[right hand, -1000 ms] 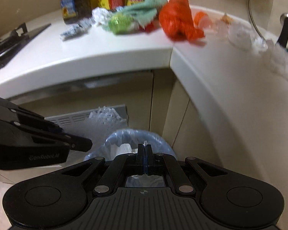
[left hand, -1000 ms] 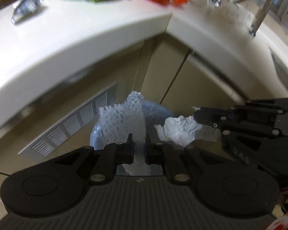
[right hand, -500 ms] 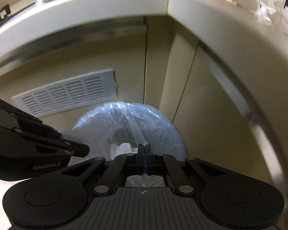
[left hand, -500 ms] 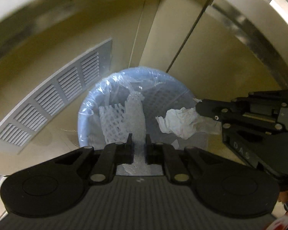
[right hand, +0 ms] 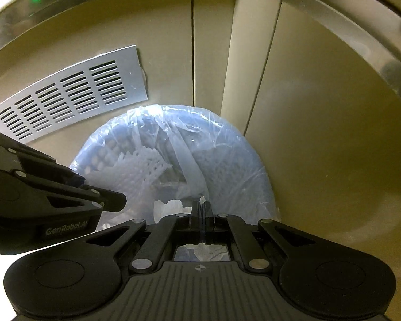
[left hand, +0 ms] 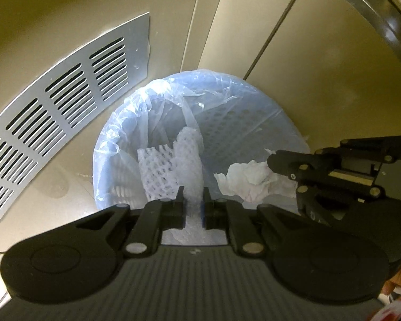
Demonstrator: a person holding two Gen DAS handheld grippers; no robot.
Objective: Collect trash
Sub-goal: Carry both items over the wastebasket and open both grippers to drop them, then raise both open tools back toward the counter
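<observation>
"genrobot.ai" in white lettering on the left tool (right hand: 112, 203) body.

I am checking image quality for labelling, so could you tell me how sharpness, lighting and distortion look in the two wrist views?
Left wrist view: sharp, dim yellowish light, straight cabinet edges bowed by the fisheye. Right wrist view: equally sharp, glare on the bin liner rim, a green light spot top left.

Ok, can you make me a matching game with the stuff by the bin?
Things:
1. foam net
2. crumpled tissue
3. bin bag
4. vent grille

Places or colours:
A. lines the bin, see-through blue
B. held by the right gripper
C. silver, on the cupboard
D. held by the left gripper

Pairs: 1-D, 2-B, 3-A, 4-C
</observation>
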